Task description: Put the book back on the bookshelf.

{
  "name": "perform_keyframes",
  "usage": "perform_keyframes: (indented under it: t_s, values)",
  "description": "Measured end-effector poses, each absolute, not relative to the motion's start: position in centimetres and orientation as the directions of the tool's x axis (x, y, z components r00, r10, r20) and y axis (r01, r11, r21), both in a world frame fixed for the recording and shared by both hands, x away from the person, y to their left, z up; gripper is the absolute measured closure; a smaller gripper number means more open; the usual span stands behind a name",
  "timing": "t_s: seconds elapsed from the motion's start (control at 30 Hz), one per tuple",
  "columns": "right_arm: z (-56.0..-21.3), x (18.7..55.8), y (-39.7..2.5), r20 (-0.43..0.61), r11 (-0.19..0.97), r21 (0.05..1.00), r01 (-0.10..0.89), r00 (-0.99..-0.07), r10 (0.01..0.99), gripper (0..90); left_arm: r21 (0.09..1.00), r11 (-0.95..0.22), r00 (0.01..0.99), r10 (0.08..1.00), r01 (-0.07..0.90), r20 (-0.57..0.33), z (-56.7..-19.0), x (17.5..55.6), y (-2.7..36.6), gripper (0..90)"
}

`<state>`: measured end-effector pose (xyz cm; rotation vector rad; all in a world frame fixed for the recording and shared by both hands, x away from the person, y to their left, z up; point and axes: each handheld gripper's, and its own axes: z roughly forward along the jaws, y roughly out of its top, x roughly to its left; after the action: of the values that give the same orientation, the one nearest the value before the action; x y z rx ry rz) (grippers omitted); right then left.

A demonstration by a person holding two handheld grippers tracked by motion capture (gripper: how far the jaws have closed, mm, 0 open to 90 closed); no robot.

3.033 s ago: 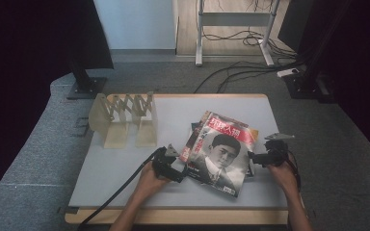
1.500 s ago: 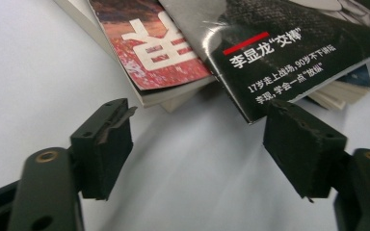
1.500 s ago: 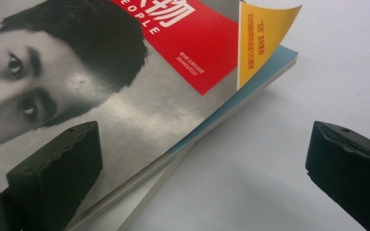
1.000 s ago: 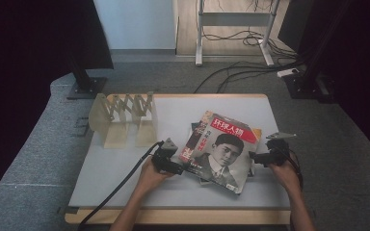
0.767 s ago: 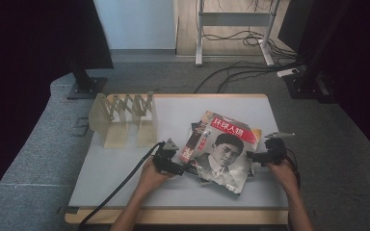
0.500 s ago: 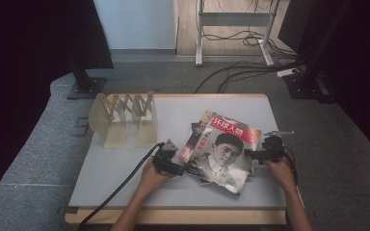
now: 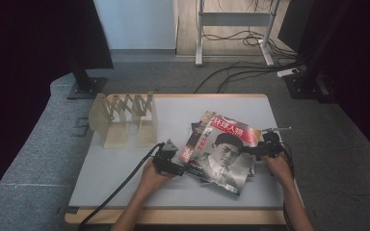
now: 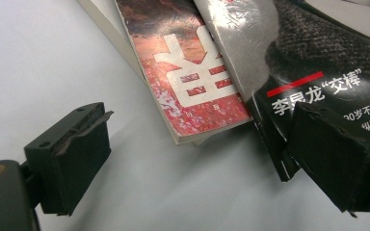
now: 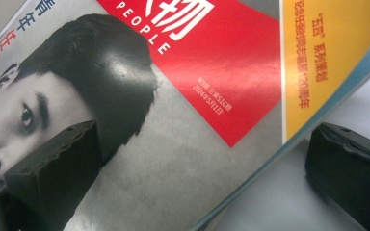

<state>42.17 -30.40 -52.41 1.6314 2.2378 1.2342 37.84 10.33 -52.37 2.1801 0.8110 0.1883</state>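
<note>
**Two grippers bracket the top magazine on the stack**

The top magazine [image 7: 224, 153] lies slanted on a small stack of magazines [image 7: 200, 139] at about four o'clock on the table [image 7: 125, 168], its red title band toward twelve. The left gripper [image 7: 176, 168] sits at the cover's nine o'clock edge, the right gripper [image 7: 250, 150] at its three o'clock edge, so the cover is flanked from both sides, probably to lift or square it.

In the left gripper view the jaws stand wide apart: one over bare table, the other at the cover's dark corner [image 8: 289, 120], gripping nothing. In the right gripper view the jaws are also spread, one above the portrait, one below the edge [image 9: 270, 159], straddling it unclenched.

A folding wooden rack [image 7: 125, 118] waits at ten o'clock, likely the destination.
</note>
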Motion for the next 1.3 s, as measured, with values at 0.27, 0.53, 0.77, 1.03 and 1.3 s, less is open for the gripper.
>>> perform_keyframes:
  t_s: [0.27, 0.53, 0.77, 1.03, 1.3]
  values:
    - [-51.7, 42.8, -30.3, 0.33, 0.097, 0.679, 0.727, -0.421, 0.845, 8.8, 0.725, -0.484, 0.785, 0.606, 0.49, -0.126, -52.4, 37.8, 10.4, 7.8]
    - [-49.6, 42.7, -30.3, 0.26, 0.132, 0.734, 0.666, -0.455, 0.852, 24.9, 0.722, -0.48, 0.783, 0.607, 0.497, -0.135, -52.4, 37.9, 10.4, 7.8]
    - [-48.5, 42.7, -30.6, 0.191, 0.166, 0.739, 0.653, -0.439, 0.878, 59.6, 0.72, -0.483, 0.785, 0.603, 0.498, -0.138, -52.4, 37.9, 10.4, 7.8]
    - [-46.7, 42.0, -29.6, 0.088, 0.242, 0.772, 0.587, -0.476, 0.875, 79.9, 0.726, -0.473, 0.786, 0.6, 0.499, -0.149, -52.4, 37.9, 10.6, 7.8]
    - [-44.9, 41.1, -28.6, 0.024, 0.298, 0.802, 0.518, -0.527, 0.849, 83.9, 0.737, -0.451, 0.784, 0.596, 0.503, -0.17, -52.3, 37.9, 10.9, 7.7]
